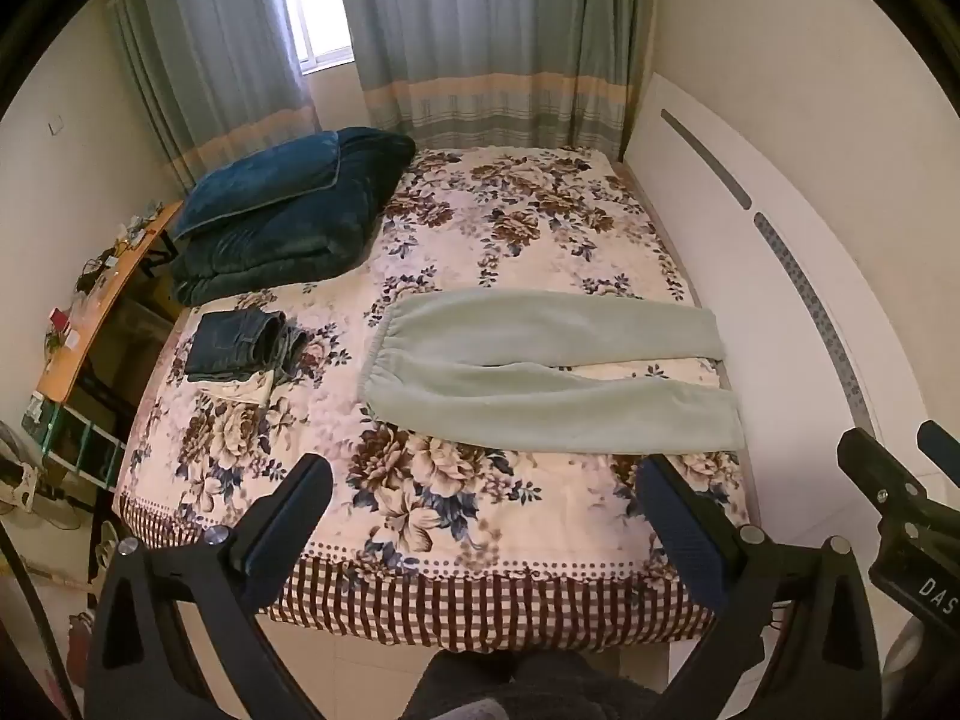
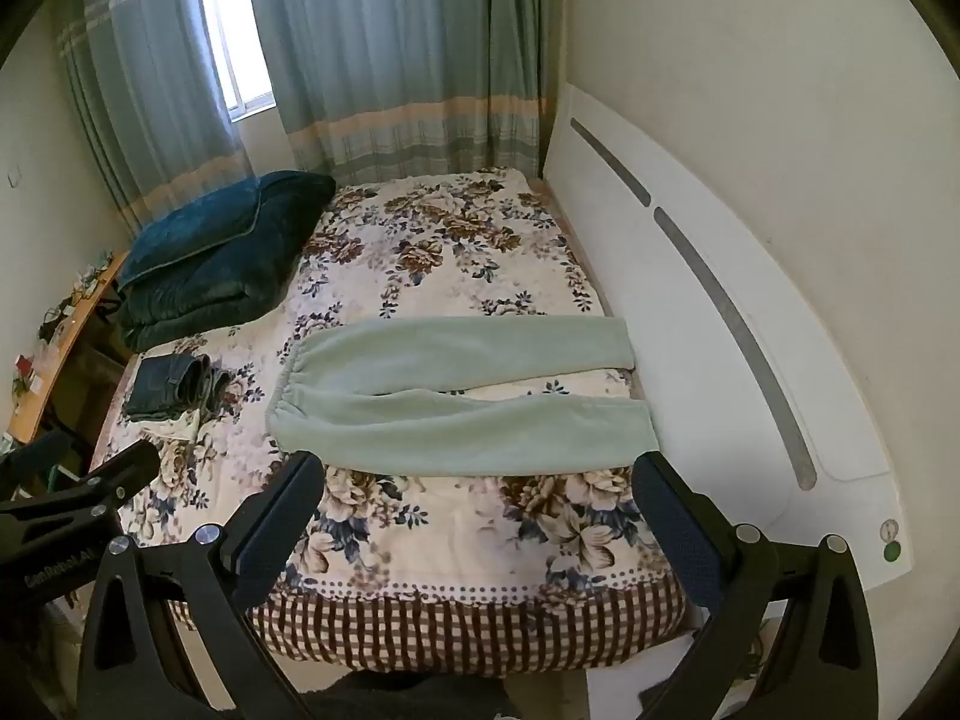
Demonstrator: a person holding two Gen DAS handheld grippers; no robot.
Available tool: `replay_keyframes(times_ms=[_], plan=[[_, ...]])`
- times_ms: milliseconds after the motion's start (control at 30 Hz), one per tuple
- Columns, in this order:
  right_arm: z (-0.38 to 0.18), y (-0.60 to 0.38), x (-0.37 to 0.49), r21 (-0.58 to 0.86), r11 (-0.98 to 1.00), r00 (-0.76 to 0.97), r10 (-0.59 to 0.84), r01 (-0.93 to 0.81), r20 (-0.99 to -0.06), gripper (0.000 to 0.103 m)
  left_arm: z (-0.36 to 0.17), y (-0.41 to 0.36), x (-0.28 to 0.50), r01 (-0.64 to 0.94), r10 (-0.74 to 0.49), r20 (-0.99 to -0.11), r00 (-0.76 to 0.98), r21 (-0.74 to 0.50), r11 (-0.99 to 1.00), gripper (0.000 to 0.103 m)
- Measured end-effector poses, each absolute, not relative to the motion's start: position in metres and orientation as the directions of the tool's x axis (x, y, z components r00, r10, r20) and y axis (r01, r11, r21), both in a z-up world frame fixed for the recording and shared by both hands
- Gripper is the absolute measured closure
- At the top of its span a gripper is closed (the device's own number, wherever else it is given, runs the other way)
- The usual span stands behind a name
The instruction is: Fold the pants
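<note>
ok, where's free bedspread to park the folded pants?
Free: far half, between green pants and curtains, right of blue quilt; also the near strip between pants and checked hem. Crowded: left side, by the folded jeans and quilt.

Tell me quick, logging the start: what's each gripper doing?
Left gripper: open, holding nothing.
Right gripper: open, holding nothing.

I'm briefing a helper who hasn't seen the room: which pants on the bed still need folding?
Start at the floral bedspread. Across its middle lie the pale green pants, spread flat, elastic waistband toward the folded jeans, legs toward the white headboard. Unlike the dark jeans, they are light and unfolded.
</note>
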State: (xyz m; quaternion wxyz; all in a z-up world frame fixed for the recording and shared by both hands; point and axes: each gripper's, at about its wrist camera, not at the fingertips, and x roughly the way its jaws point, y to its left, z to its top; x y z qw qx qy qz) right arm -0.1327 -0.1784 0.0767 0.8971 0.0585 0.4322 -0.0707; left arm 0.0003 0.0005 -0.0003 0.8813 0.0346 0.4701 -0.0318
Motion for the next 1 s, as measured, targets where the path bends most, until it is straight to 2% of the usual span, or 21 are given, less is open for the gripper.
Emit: replay_keyframes(times_ms=[1000], plan=[[0.083,-0.176,-0.133,0.052,0.983,0.621,-0.071,0.178,-0.781,0.0,0.008,-0.001,0.005,0.09,-0.001,-0.815,0.579,0.063,0.994,0.0]])
